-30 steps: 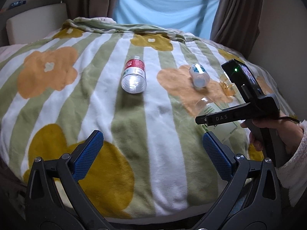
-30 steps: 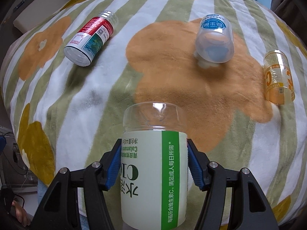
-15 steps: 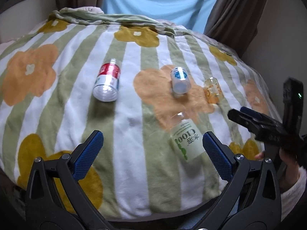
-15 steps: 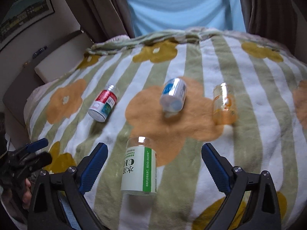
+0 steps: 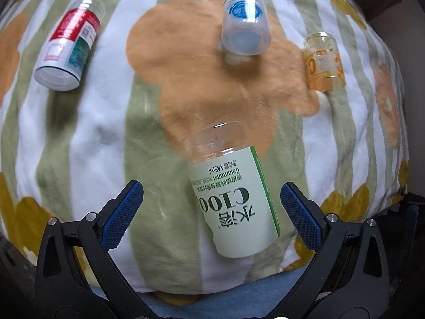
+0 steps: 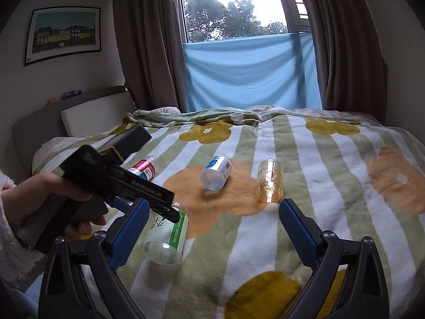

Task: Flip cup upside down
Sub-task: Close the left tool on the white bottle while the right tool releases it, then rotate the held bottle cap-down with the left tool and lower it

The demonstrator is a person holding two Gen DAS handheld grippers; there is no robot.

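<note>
A clear cup with a green and white label (image 5: 233,202) lies on its side on the striped flowered blanket (image 5: 87,133). It lies between the blue pads of my open left gripper (image 5: 211,210), nearer the right pad (image 5: 300,215). In the right wrist view the same cup (image 6: 167,236) lies at lower left, partly behind the left gripper body. My right gripper (image 6: 211,228) is open and empty, above the blanket (image 6: 318,186) to the cup's right.
A red-labelled cup (image 5: 69,45), a blue-labelled cup (image 5: 244,26) and an orange-tinted cup (image 5: 322,61) lie on their sides farther back. The right wrist view also shows the blue-labelled cup (image 6: 216,172) and the orange-tinted cup (image 6: 269,180). The blanket's front edge is near.
My right gripper let go of the green-labelled cup, opened and drew back to the right. My left gripper moved in over that cup, which now lies between its open pads.
</note>
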